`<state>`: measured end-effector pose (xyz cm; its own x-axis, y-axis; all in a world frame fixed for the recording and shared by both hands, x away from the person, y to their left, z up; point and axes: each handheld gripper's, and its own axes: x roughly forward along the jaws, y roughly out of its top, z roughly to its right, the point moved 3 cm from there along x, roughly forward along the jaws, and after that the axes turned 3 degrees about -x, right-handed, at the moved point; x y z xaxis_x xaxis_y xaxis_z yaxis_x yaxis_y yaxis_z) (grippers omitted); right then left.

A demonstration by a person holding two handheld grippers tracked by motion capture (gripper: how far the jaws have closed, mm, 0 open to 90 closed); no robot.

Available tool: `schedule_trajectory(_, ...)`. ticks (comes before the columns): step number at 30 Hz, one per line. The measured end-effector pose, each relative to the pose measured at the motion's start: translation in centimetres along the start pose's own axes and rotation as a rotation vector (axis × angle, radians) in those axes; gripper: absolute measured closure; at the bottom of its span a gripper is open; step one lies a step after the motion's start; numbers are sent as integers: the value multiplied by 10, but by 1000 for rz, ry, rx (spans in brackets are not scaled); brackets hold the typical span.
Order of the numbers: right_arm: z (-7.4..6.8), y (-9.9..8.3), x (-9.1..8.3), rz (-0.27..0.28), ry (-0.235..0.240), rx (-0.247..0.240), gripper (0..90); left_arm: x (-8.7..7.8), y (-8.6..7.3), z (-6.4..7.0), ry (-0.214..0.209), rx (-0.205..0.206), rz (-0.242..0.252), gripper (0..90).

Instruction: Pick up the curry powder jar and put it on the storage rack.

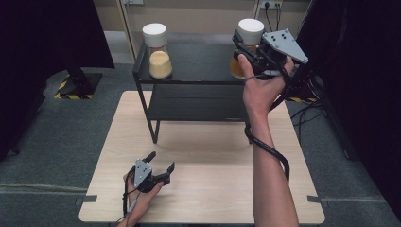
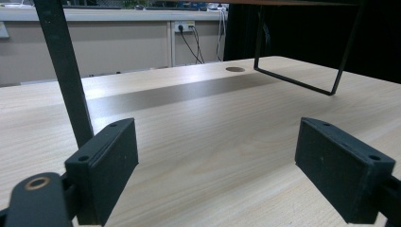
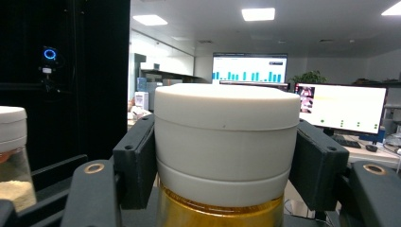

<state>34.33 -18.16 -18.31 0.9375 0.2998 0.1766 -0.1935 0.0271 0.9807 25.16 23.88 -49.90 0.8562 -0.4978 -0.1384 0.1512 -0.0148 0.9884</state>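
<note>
White-lidded amber jar (image 3: 222, 151) stands at the shelf's (image 1: 189, 61) right end, lid clamped by the right gripper (image 1: 250, 52) fingers. Grasp made; lift not begun. Left gripper (image 1: 158, 170) rests on table (image 1: 213, 156), fingers spread, empty.

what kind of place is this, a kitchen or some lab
Probably an office turned lab: lit computer monitors stand behind, and a bare wooden table carries a black metal shelf with white-lidded jars, one gripped at its lid.
</note>
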Motion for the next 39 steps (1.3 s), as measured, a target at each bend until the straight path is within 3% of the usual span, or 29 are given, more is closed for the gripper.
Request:
schedule_trajectory(18, 4, -7, 26, -63, -34, -5, 340, 0, 0, 0, -2, 3, 0, 135)
schedule_trajectory(39, 7, -15, 33, -88, -38, -1, 339, 0, 1, 0, -4, 9, -4, 135)
